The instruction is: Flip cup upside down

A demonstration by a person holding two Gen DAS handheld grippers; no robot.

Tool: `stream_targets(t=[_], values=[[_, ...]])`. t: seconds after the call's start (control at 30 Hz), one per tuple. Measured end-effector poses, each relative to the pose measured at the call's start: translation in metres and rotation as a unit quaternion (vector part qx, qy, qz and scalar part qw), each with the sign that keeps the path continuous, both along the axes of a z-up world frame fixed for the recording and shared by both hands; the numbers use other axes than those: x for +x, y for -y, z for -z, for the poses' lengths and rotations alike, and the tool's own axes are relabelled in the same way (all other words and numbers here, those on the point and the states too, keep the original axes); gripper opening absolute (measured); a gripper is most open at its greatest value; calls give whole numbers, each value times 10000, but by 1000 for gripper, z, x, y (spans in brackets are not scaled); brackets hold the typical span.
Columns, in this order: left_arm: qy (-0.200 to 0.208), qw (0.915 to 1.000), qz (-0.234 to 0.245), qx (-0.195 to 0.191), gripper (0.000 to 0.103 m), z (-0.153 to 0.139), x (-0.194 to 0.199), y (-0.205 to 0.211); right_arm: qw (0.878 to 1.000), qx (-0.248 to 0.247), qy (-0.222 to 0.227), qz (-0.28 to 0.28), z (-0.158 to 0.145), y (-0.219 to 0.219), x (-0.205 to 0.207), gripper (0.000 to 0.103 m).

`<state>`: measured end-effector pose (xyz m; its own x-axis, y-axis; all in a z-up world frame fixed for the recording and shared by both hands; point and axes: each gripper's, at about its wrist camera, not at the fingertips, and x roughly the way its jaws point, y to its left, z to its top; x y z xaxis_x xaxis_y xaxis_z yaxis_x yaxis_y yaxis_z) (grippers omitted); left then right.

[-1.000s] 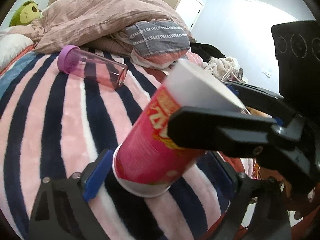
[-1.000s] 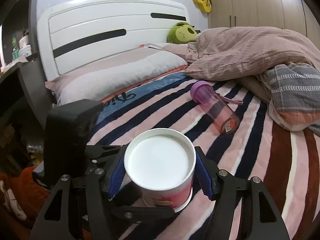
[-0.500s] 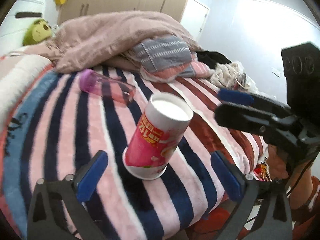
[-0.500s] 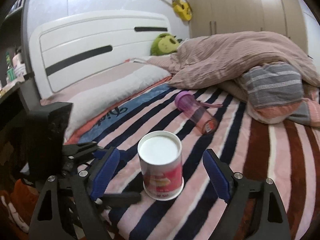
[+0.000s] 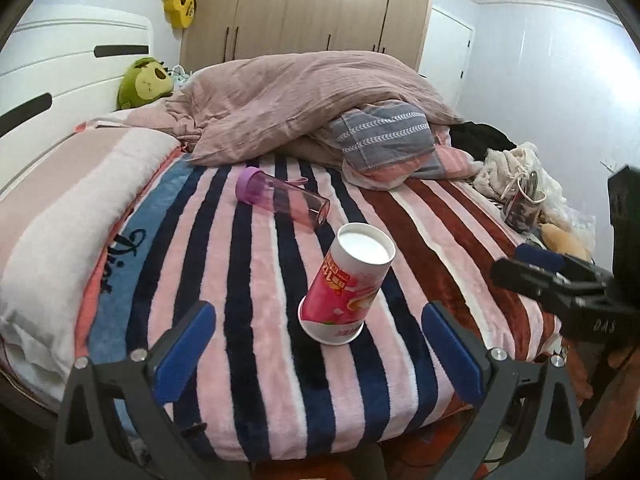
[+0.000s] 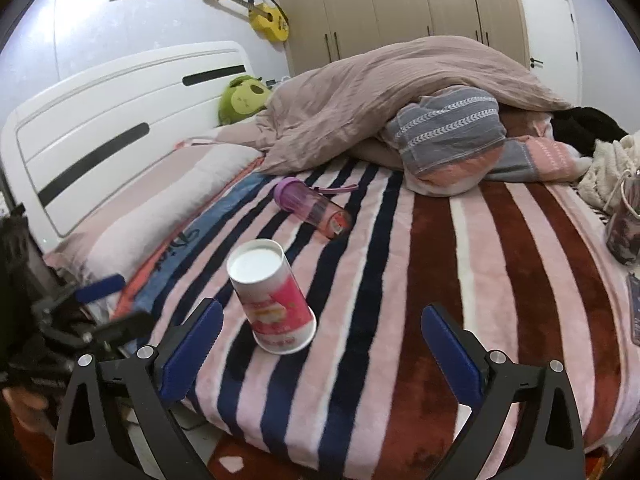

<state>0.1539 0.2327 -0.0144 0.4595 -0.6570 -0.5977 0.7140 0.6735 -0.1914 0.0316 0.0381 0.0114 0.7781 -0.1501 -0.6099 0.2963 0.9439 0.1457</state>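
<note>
A pink and white paper cup (image 5: 347, 283) stands upside down on the striped blanket, rim down and white base up; it also shows in the right wrist view (image 6: 270, 296). My left gripper (image 5: 318, 350) is open and empty, pulled back from the cup near the bed's edge. My right gripper (image 6: 318, 350) is open and empty, also back from the cup. The right gripper shows at the right of the left wrist view (image 5: 560, 280), and the left gripper shows at the left of the right wrist view (image 6: 80, 312).
A purple-lidded clear bottle (image 5: 280, 198) lies on its side behind the cup. A heaped duvet (image 5: 312, 96) and folded blankets fill the far side. A long pillow (image 5: 68, 216) lies at left. Clothes and a jar (image 5: 520, 208) sit at right.
Both grippers opened, let go of the cup and drew back from the bed. The cup stays upside down on the blanket.
</note>
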Motion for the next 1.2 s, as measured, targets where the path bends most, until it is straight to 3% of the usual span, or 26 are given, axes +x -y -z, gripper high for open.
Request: stream_targets(t=[1.2], values=[[-82,9999,-134,32,102,0,2,3,9995,254,73,-191,8,2,-4,100]])
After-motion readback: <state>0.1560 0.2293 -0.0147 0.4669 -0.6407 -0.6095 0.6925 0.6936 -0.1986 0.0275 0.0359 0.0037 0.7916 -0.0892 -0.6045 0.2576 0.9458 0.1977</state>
